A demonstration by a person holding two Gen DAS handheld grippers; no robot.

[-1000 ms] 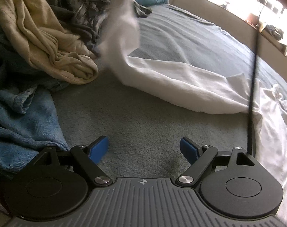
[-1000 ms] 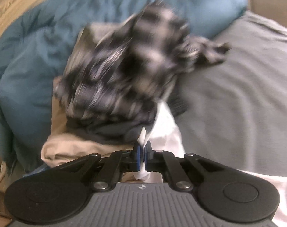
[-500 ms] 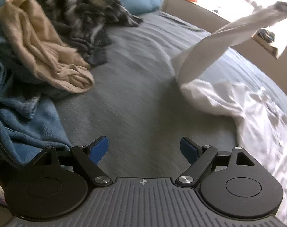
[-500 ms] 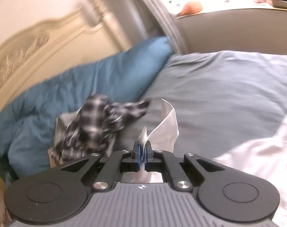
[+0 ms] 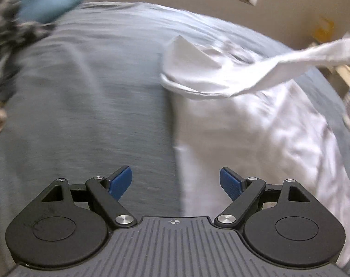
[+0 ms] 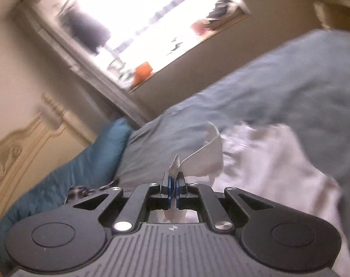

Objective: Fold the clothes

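White shirt [image 5: 255, 120] swung clear of clothes pile, right gripper [image 6: 173, 184] clenching its edge, left gripper [image 5: 176, 184] released.

The left wrist view looks steeply down, close over the bed [image 5: 87, 97]. The right wrist view, tilted, faces the window [image 6: 138, 23]. Both share the white garment [image 5: 255, 124].

No readable text, label or number anywhere (both views blurred).

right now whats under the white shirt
The grey bedsheet lies under the white shirt, showing all around it. Whatever sits beneath the spread cloth itself is covered. One end is lifted clear of the bed, pinched in the right tool.
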